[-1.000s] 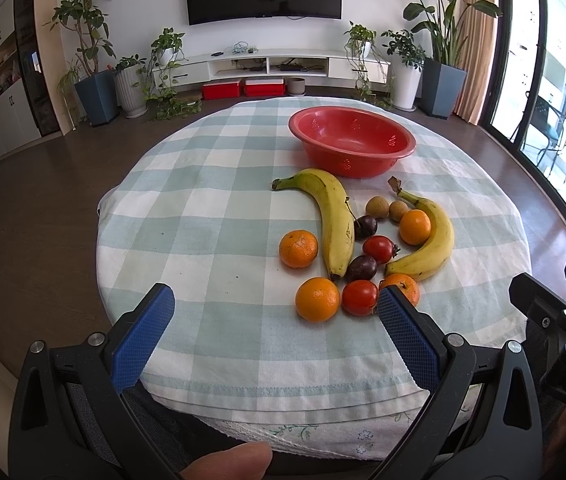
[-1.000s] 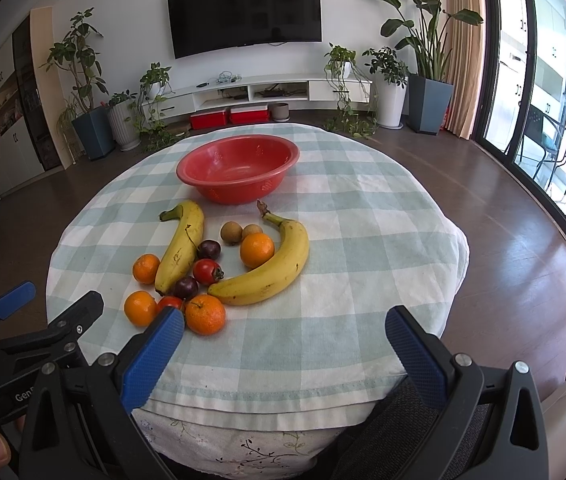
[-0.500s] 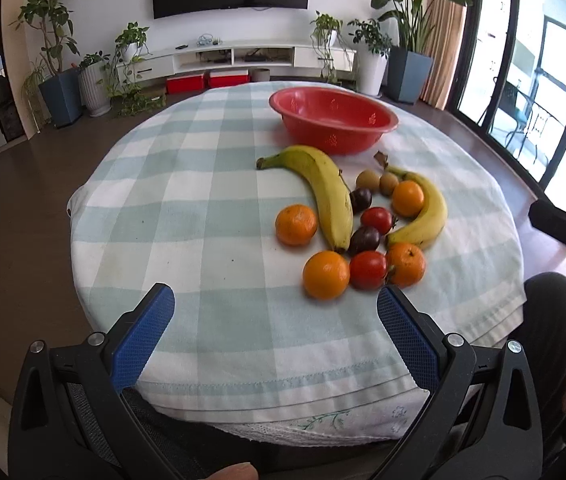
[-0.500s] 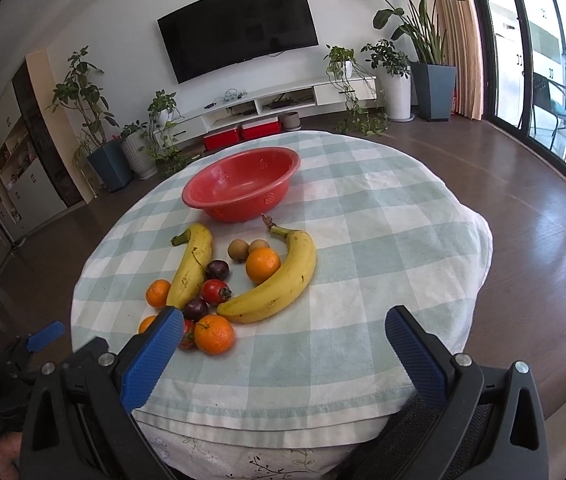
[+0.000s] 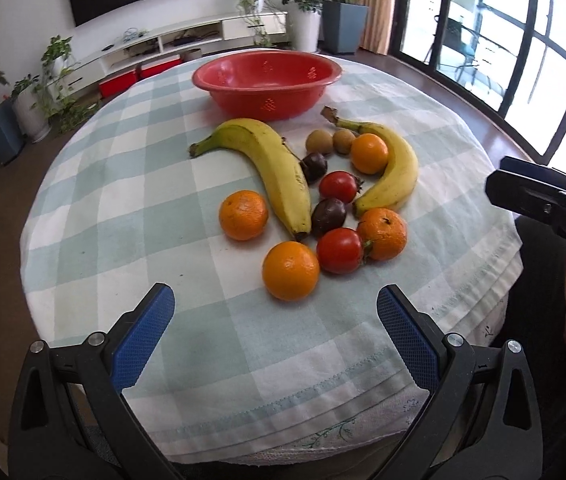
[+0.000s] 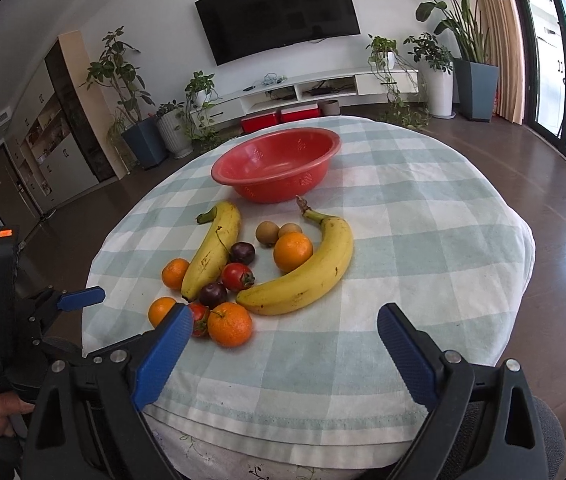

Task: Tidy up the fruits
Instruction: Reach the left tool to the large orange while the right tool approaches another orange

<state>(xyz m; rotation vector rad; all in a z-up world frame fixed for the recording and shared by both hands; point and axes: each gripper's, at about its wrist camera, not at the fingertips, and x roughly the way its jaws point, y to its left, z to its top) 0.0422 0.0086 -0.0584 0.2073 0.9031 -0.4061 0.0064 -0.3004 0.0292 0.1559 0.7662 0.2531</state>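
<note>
Just beyond both jaws lie the fruits (image 5: 315, 200).

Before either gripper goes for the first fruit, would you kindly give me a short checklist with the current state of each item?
1. Red bowl empty, ready to receive: ok.
2. Left gripper open, nothing between its fingers: ok.
3. Right gripper empty: ok, though its jaws are closing slightly.
4. Nearest orange unobstructed in front of the left gripper: ok.
5. Fruit packed close; the tomato touches its neighbours: not ok for a clean grasp.
6. Tablecloth flat under the fruit: ok.
</note>
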